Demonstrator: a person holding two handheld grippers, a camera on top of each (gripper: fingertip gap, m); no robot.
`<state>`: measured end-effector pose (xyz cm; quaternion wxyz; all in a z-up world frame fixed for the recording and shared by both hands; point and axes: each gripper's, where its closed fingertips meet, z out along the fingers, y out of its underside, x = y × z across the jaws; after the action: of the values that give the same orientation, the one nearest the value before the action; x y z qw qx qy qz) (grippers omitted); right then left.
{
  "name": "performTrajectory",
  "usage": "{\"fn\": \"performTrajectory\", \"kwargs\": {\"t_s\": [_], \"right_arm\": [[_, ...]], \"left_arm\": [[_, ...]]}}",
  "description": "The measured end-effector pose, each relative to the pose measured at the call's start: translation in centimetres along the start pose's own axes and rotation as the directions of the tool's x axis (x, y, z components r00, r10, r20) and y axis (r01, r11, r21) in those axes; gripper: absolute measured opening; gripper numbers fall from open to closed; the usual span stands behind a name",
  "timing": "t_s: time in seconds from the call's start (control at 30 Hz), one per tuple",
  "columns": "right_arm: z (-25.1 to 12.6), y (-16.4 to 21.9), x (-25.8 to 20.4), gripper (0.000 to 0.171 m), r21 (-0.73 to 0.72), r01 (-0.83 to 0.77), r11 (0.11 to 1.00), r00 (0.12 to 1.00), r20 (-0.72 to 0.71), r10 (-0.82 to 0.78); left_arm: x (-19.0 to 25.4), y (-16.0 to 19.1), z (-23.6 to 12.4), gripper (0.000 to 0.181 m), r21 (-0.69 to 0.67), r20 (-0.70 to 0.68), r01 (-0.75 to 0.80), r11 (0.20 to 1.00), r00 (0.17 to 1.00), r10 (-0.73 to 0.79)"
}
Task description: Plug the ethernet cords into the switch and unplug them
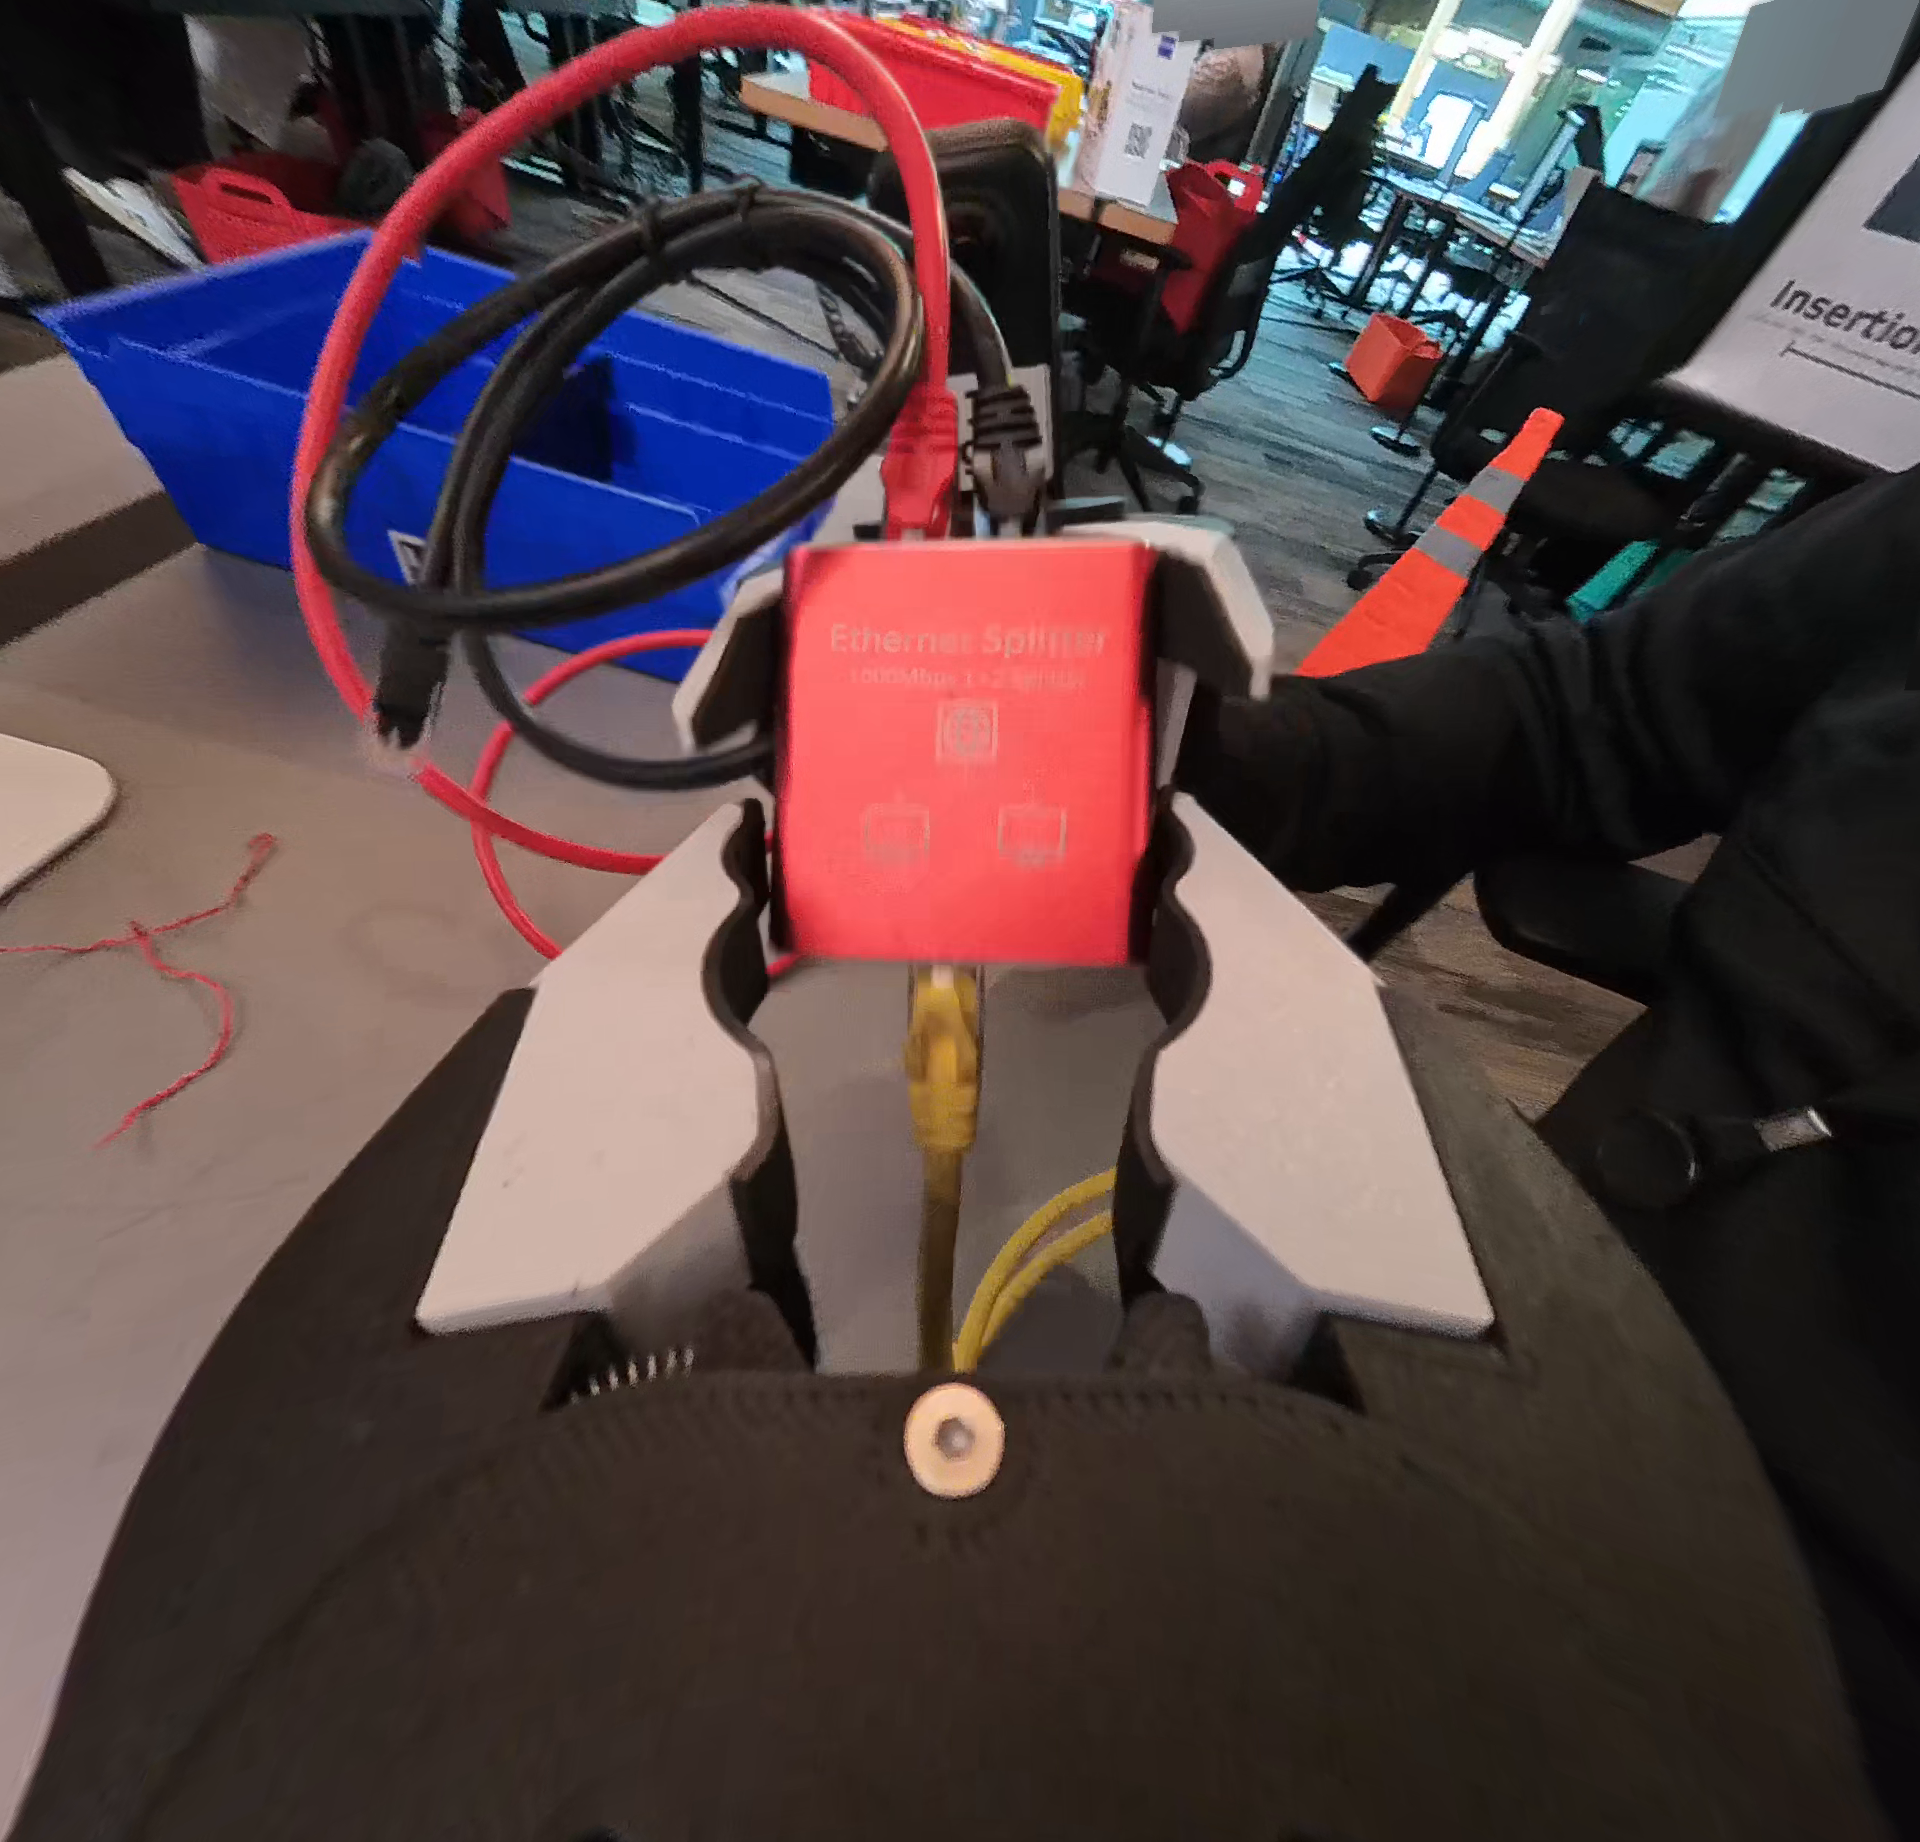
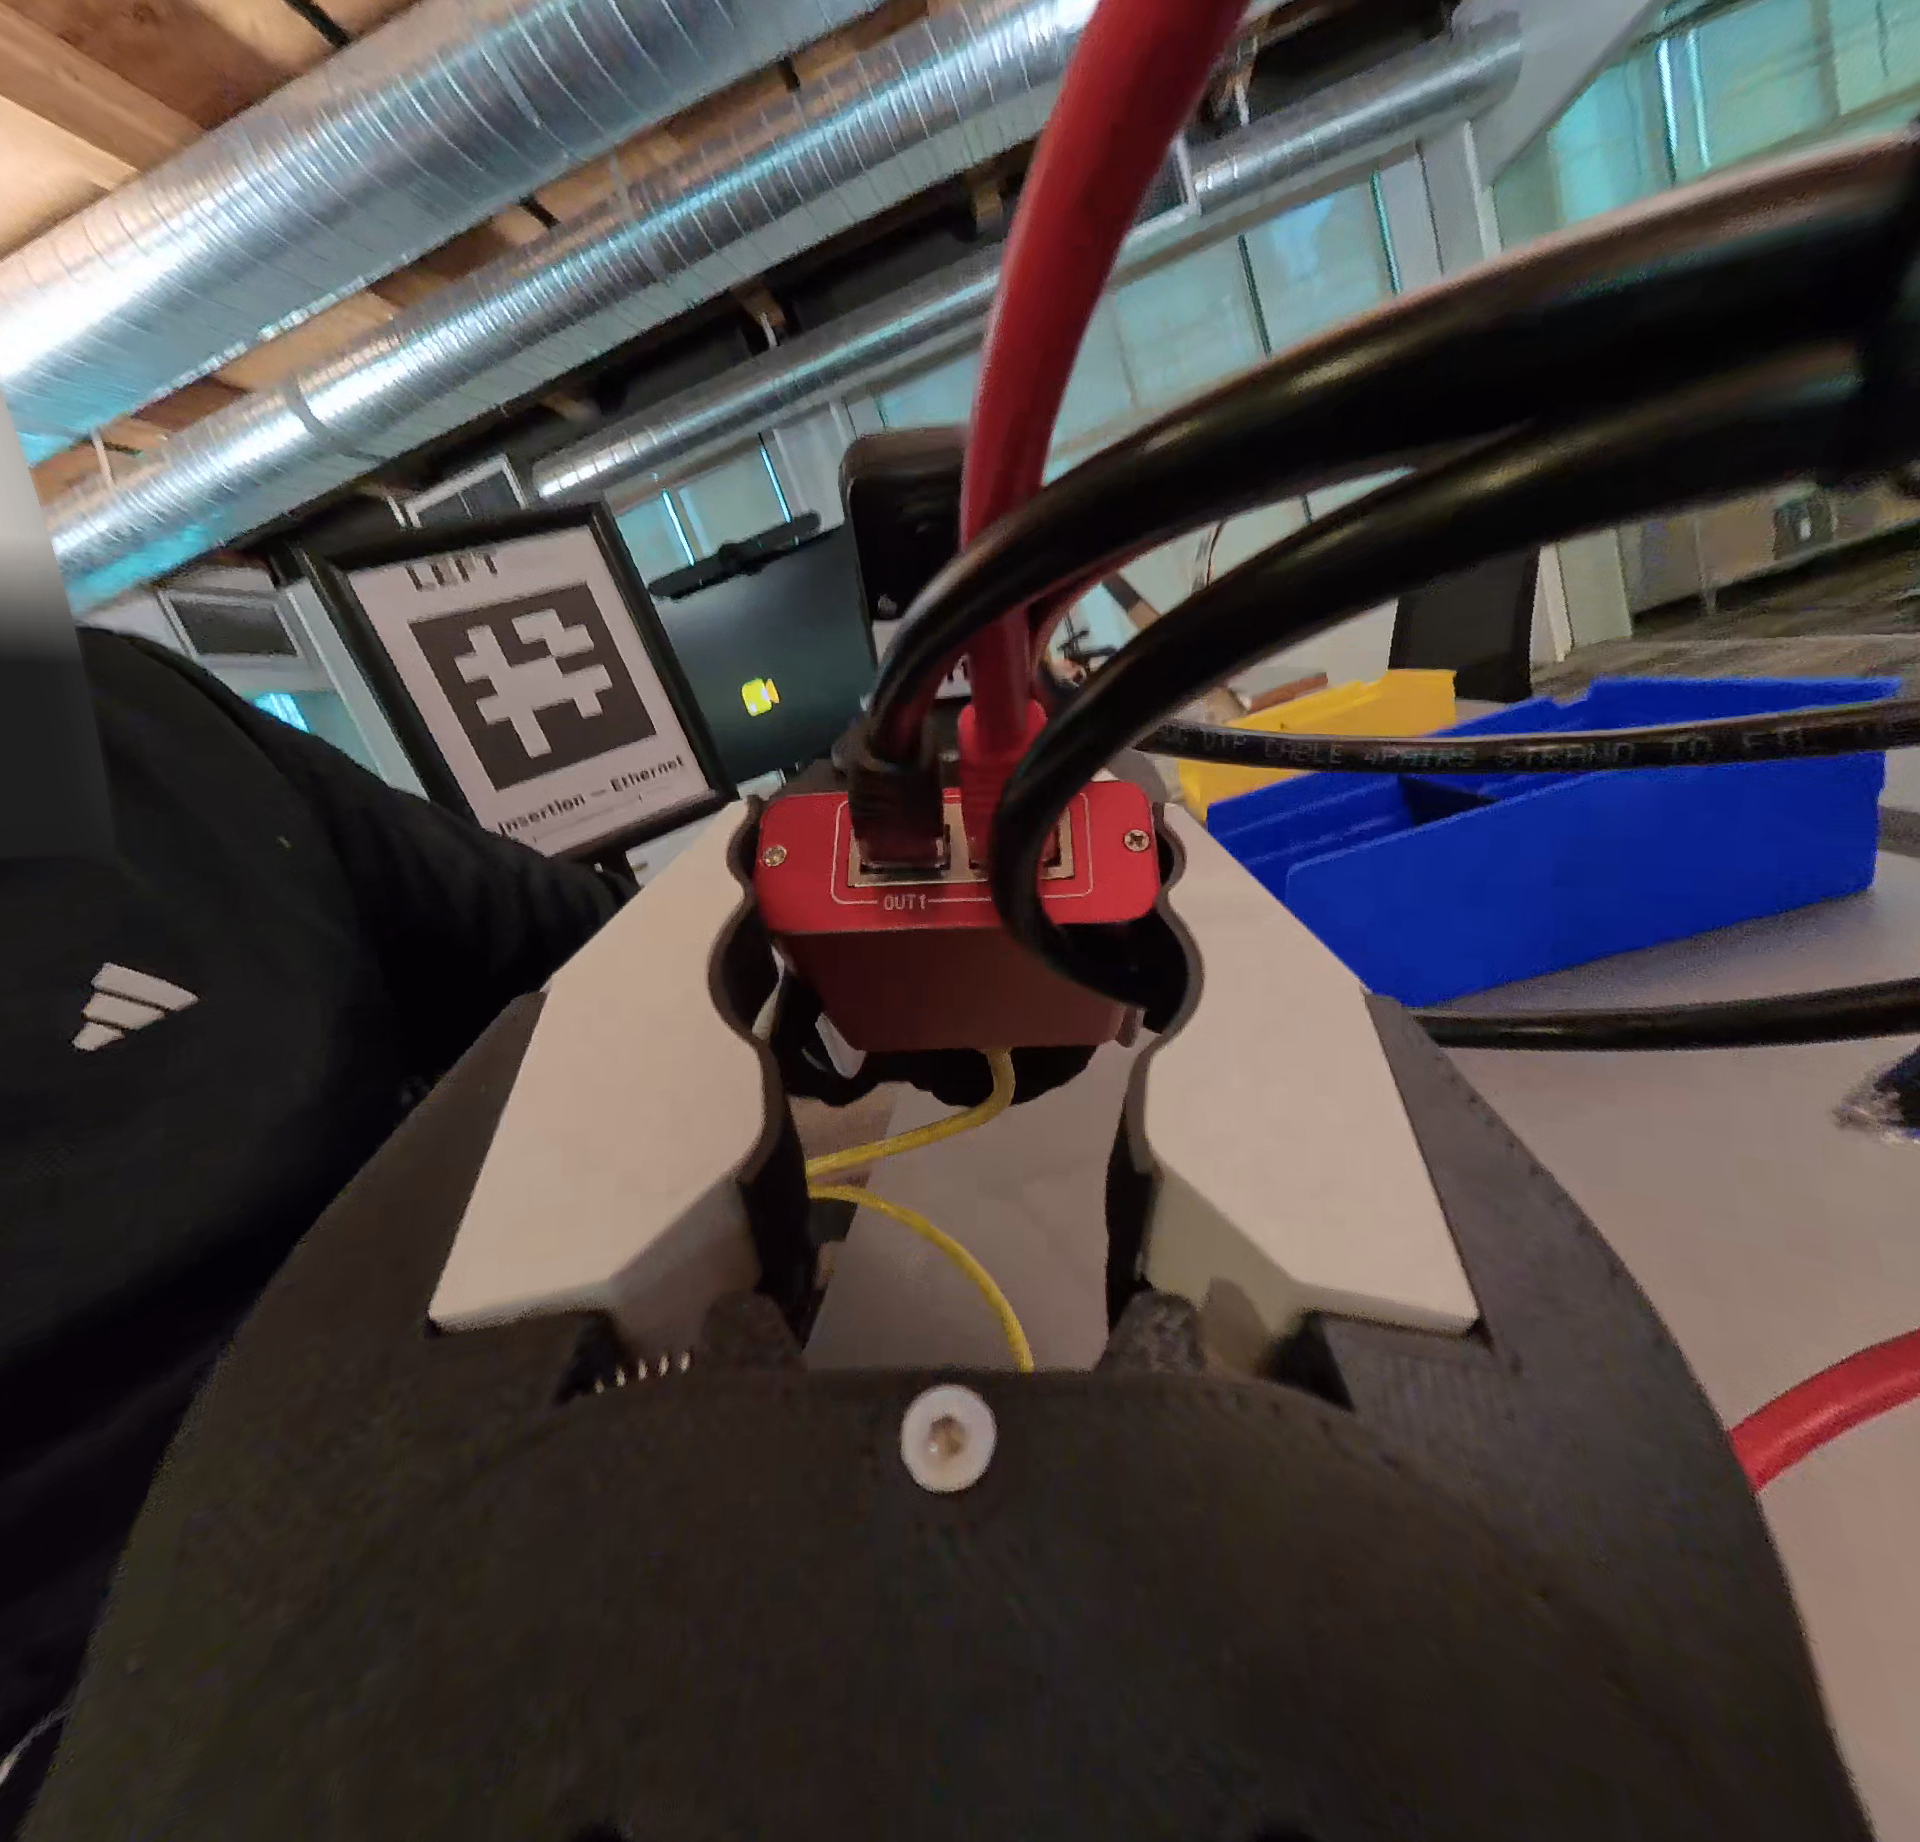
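Note:
The red switch is held in the air between both grippers. My left gripper is shut on its near end. My right gripper is shut on its far end. A yellow cord is plugged into the near end. A red cord and a black cord are plugged side by side into the far end and loop up to the left. In the right wrist view my right gripper clamps the switch. The black plug and the red plug sit in its two ports. The yellow cord hangs below.
A blue bin stands on the grey table behind the cord loops, and a yellow bin is beside it. A red thread lies at the left. A person's black sleeve, a framed sign and an orange cone are on the right. Left tips to right tips: about 5 cm.

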<state>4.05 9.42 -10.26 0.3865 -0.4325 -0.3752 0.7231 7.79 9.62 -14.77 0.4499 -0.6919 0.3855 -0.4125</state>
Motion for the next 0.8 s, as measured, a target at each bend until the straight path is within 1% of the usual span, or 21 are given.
{"fn": "performTrajectory", "kwargs": {"t_s": [0.07, 0.17, 0.27, 0.37, 0.4, 0.5, 0.57, 0.67, 0.73, 0.8], "right_arm": [[-0.6, -1.8, 0.1, 0.069, 0.036, 0.01, 0.999, 1.0, -0.007, -0.01], [-1.6, -5.1, 0.2, 0.069, 0.039, 0.068, 0.997, 0.997, -0.049, -0.066], [-2.6, -9.8, 0.1, 0.069, 0.029, 0.142, 0.989, 0.986, -0.097, -0.139], [-3.5, -15.0, 0.5, 0.069, -0.02, 0.225, 0.974, 0.957, -0.184, -0.225], [-3.8, -17.0, 0.7, 0.069, -0.032, 0.248, 0.968, 0.945, -0.214, -0.249], [-5.1, -23.0, 2.0, 0.069, -0.079, 0.314, 0.946, 0.894, -0.311, -0.322], [-6.2, -26.9, 3.1, 0.069, -0.133, 0.373, 0.918, 0.837, -0.379, -0.395], [-8.4, -32.2, 5.2, 0.069, -0.243, 0.425, 0.872, 0.726, -0.484, -0.489], [-10.8, -34.6, 7.5, 0.069, -0.375, 0.435, 0.819, 0.594, -0.563, -0.574], [-13.6, -35.9, 10.1, 0.069, -0.498, 0.399, 0.77, 0.467, -0.613, -0.638]], "left_arm": [[-0.5, -1.2, -1.1, 0.075, 0.033, 0.046, -0.029, 0.999, 0.999, 0.027], [-1.4, -3.5, -3.9, 0.077, 0.11, 0.105, -0.07, 0.992, 0.993, 0.058], [-3.6, -4.8, -7.5, 0.071, 0.175, 0.187, -0.086, 0.981, 0.981, 0.052], [-6.9, -3.7, -10.5, 0.064, 0.154, 0.29, -0.066, 0.986, 0.957, 0.019], [-7.7, -3.0, -11.1, 0.063, 0.158, 0.299, -0.047, 0.986, 0.954, -0.003], [-9.8, -0.1, -11.1, 0.06, 0.137, 0.314, 0.027, 0.99, 0.947, -0.069], [-10.6, 1.4, -10.6, 0.06, 0.125, 0.302, 0.068, 0.99, 0.948, -0.104], [-10.7, 2.2, -9.8, 0.059, 0.113, 0.278, 0.096, 0.989, 0.952, -0.124], [-10.6, 2.6, -9.4, 0.058, 0.099, 0.273, 0.098, 0.99, 0.954, -0.122], [-10.6, 3.0, -9.2, 0.057, 0.078, 0.271, 0.099, 0.992, 0.955, -0.117]]}}
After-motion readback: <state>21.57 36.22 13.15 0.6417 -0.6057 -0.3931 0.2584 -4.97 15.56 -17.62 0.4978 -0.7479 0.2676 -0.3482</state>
